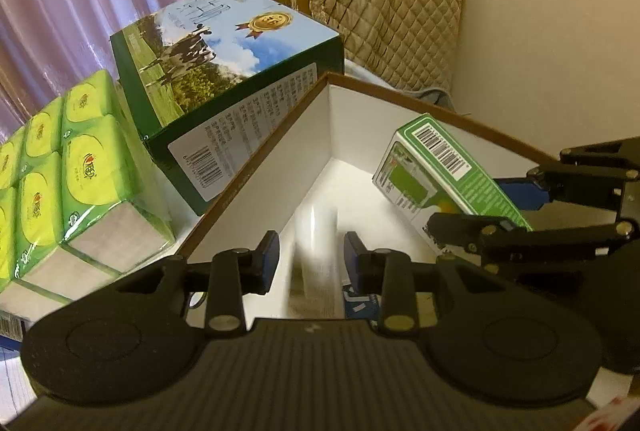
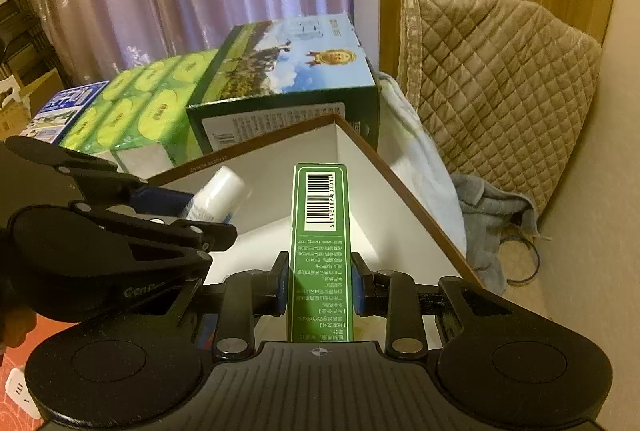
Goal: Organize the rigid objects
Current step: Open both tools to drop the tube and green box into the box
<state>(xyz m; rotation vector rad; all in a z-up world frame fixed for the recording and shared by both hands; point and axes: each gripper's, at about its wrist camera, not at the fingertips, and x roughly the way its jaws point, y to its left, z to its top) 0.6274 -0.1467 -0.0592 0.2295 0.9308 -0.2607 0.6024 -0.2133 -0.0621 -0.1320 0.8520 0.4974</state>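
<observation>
A white-lined box with a brown rim (image 1: 256, 159) (image 2: 420, 199) stands open in front of me. My right gripper (image 2: 320, 283) is shut on a slim green carton with a barcode (image 2: 320, 231) and holds it over the box; it shows tilted in the left wrist view (image 1: 448, 163). My left gripper (image 1: 311, 263) is open over the box. A white bottle (image 1: 316, 251), blurred, stands between its fingers without touching them; it also shows in the right wrist view (image 2: 216, 197).
A green milk carton case with a cow picture (image 1: 224, 71) (image 2: 288, 79) and a pack of green tissue packets (image 1: 60, 171) (image 2: 136, 103) stand beside the box. A quilted brown cover (image 2: 500, 91) and grey cloth (image 2: 488, 215) lie at the right.
</observation>
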